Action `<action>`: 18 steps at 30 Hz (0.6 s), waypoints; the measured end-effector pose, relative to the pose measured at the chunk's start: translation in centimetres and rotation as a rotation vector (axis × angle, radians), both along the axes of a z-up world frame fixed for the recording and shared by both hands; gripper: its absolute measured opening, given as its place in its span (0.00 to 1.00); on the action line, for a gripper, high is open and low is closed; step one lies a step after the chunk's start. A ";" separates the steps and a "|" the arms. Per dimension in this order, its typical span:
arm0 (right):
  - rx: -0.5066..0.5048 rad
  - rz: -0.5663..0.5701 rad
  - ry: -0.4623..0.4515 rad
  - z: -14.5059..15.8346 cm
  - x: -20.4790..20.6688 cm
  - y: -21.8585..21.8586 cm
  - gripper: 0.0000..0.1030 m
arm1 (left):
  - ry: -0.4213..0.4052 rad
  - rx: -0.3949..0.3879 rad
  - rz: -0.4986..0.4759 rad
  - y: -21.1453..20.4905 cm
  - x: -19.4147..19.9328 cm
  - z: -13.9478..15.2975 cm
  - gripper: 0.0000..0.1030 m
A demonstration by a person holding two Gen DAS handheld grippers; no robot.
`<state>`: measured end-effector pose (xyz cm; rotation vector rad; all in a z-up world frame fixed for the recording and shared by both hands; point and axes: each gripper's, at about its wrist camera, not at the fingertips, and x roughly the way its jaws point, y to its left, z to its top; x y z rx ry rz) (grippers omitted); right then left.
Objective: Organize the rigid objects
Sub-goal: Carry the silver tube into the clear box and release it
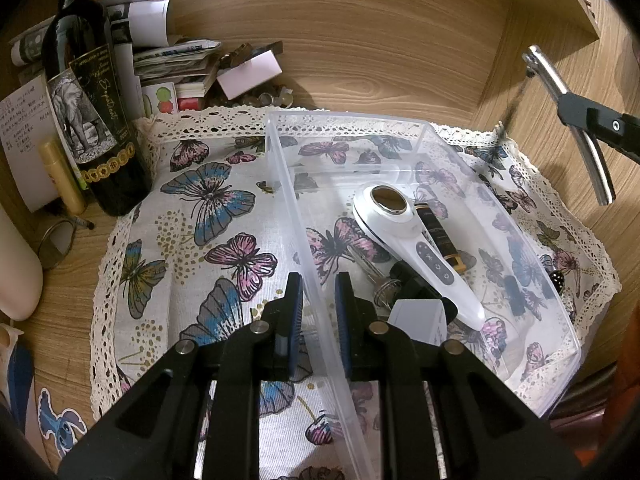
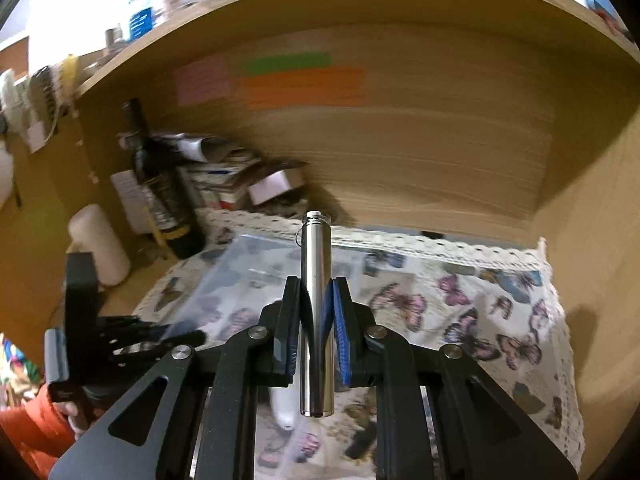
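A clear plastic box (image 1: pixel 552 292) sits on a butterfly cloth (image 1: pixel 192 240). It holds a white handheld device (image 1: pixel 416 252), a dark tube with a gold end (image 1: pixel 440 236), keys (image 1: pixel 380 284) and a black and white item (image 1: pixel 420 312). My left gripper (image 1: pixel 318 288) straddles the box's left wall, one finger on each side, closed on it. My right gripper (image 2: pixel 316 300) is shut on a silver metal cylinder (image 2: pixel 316 312), held in the air above the box (image 2: pixel 248 276). It shows in the left wrist view (image 1: pixel 568 120) at the upper right.
A dark wine bottle (image 1: pixel 92 112) stands at the cloth's left, with a yellow tube (image 1: pixel 60 176), papers and small boxes (image 1: pixel 176 64) behind. Wooden walls close the back and right. A white cylinder (image 2: pixel 100 244) stands at far left. Sticky notes (image 2: pixel 304 84) hang on the back wall.
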<state>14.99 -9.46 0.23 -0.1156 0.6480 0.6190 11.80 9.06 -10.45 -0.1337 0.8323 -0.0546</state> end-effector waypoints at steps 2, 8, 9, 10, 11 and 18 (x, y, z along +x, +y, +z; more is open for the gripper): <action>-0.008 0.027 0.009 -0.3 -0.3 0.8 0.14 | 0.000 0.000 0.000 0.0 0.0 0.0 0.15; -0.054 0.091 0.065 -2.4 -0.4 3.3 0.14 | -0.001 -0.001 -0.001 0.1 0.0 -0.1 0.15; -0.067 0.101 0.079 -2.9 -0.3 3.7 0.14 | -0.001 -0.001 -0.001 0.1 0.0 -0.1 0.15; -0.084 0.110 0.095 -3.5 -0.2 4.2 0.14 | -0.001 -0.001 -0.001 0.2 0.0 -0.1 0.15; -0.092 0.115 0.105 -3.8 -0.2 4.4 0.14 | -0.001 -0.001 -0.001 0.1 0.0 -0.1 0.16; -0.172 0.145 0.191 -7.0 0.8 6.2 0.14 | -0.001 -0.004 -0.001 0.2 0.0 -0.2 0.16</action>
